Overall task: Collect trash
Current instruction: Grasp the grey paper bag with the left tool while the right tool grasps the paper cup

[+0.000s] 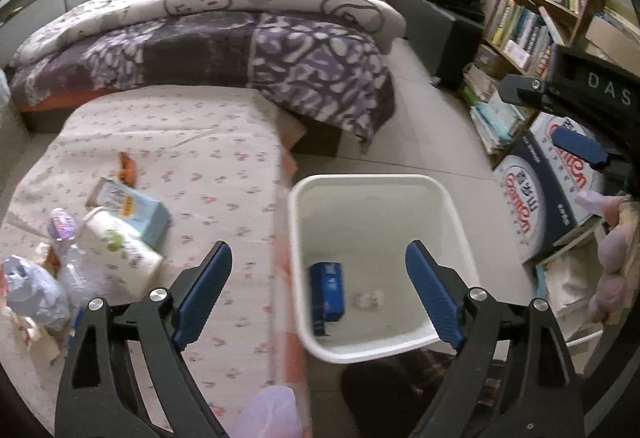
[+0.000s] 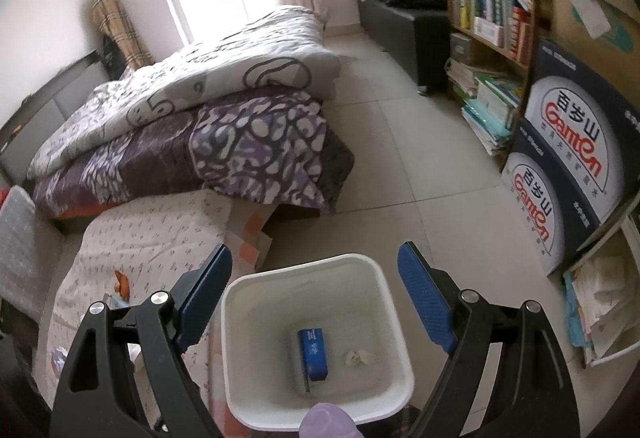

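The left gripper (image 1: pixel 319 292) has its two blue fingers wide apart with nothing between them, and it hangs over the edge where the bed (image 1: pixel 200 158) meets the white bin (image 1: pixel 440 198). The right gripper (image 2: pixel 315 292) is wide apart too, holds nothing, and hangs right above the bin (image 2: pixel 384 278).

Two things lie in the bottom of the bin. One is a blue box (image 1: pixel 328 292), lying flat, with its long side running from the near wall toward the far wall. The other is a small white crumpled scrap (image 1: pixel 368 298) just beside it on the right; it is too small to tell what it is.

More trash sits on the flowered sheet at the left: one blue and white carton (image 1: pixel 132 208) lying on its side, one white cup (image 1: pixel 120 242) tipped over with its long side pointing down to the right, one clear bottle (image 1: pixel 66 242) with a purple label, one crinkled silver bag (image 1: pixel 34 290) and one orange scrap (image 1: pixel 127 166). The heap is blurry and partly cut off by the edge of the left view, so there may be more pieces that cannot be made out

A purple gloved fingertip (image 2: pixel 328 420) pokes in at the bottom of the right view
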